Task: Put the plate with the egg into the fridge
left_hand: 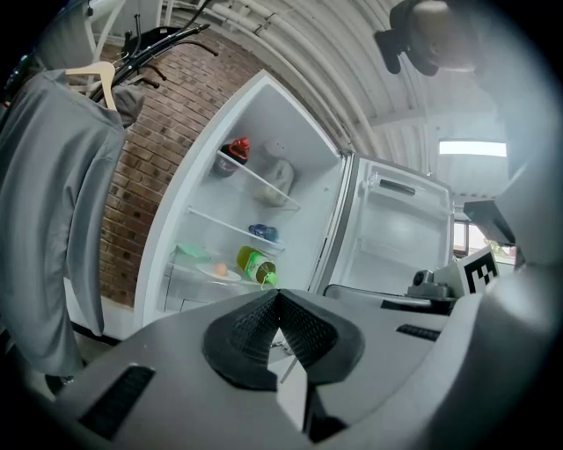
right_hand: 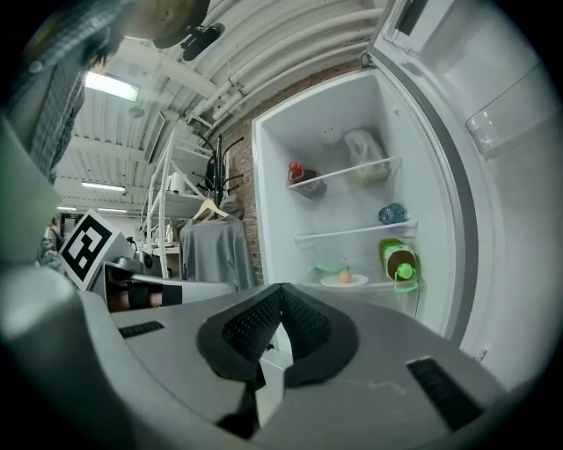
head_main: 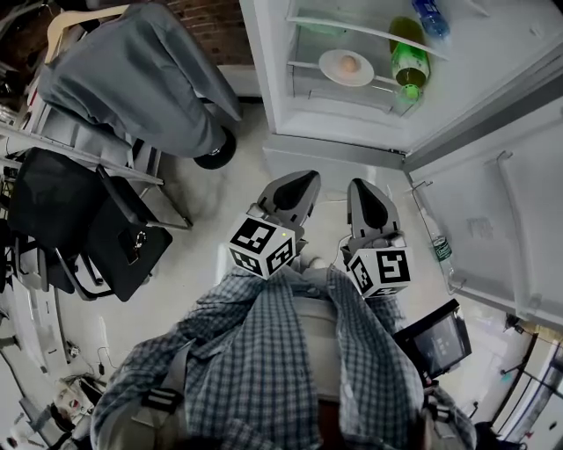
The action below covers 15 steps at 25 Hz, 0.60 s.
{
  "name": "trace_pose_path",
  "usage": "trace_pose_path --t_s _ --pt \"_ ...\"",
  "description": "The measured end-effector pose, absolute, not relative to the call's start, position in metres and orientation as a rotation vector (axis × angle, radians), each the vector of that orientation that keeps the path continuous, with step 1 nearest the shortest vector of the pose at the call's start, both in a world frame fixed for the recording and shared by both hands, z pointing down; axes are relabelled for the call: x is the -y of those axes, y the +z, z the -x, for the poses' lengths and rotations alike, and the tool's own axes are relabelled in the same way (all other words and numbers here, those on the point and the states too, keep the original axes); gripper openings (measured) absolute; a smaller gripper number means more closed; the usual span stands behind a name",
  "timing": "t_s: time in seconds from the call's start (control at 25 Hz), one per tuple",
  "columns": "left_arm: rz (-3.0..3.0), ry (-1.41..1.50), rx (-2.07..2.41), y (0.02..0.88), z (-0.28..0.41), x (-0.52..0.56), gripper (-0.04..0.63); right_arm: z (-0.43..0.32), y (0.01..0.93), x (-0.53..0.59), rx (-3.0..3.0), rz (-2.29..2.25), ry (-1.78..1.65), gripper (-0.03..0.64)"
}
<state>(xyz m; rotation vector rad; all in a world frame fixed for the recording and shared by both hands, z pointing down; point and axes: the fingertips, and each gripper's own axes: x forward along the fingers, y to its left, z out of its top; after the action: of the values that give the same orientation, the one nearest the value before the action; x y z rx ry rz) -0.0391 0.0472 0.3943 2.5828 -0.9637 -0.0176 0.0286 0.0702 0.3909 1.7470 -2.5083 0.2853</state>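
Plate (head_main: 347, 68) with egg (head_main: 349, 63) sits inside the open fridge (head_main: 274, 79) beside a green bottle (head_main: 407, 61), so the job looks done (door (head_main: 501, 211) not yet swung to), while left gripper (head_main: 306, 178) and right gripper (head_main: 361, 186) hang well clear, jaws pressed together on nothing.

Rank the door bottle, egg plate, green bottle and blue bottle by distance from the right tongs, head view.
1. Clear bottle, in the open door, right of the right tongs.
2. Green bottle and egg plate, side by side on one shelf: too close to call.
3. Blue bottle, one level higher.
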Motion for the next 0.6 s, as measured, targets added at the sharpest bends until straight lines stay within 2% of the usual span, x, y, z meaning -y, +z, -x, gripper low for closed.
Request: trace_pose_path --t_s 0.6 --pt "-2.587 -0.011 0.932 0.4 0.063 -0.049 0.006 -0.011 0.399 -0.075 2.443 -1.804 0.341 0.006"
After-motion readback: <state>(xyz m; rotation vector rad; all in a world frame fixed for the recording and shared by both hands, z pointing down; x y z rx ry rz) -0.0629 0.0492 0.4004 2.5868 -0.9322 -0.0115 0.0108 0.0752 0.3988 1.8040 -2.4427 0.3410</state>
